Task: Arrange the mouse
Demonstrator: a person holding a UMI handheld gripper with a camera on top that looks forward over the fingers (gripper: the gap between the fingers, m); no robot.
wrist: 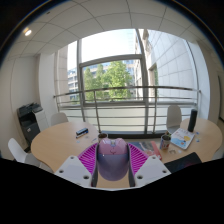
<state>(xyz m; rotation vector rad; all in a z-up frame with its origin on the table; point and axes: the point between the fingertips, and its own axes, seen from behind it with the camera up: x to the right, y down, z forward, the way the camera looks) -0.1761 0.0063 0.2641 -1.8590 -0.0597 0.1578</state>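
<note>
A purple-grey computer mouse [112,158] sits between my two fingers, and both pink pads press on its sides. My gripper [112,162] is shut on the mouse and holds it raised above a light wooden table [60,145]. The left pad [89,156] and the right pad [136,156] flank the mouse closely. The mouse hides the table directly ahead of the fingers.
A cup [165,141], a book or box [183,138] and a tall dark speaker [192,121] stand at the table's right. A small dark object [81,131] lies at the left. White chairs [18,150], a printer stand [30,118] and big windows [112,75] lie beyond.
</note>
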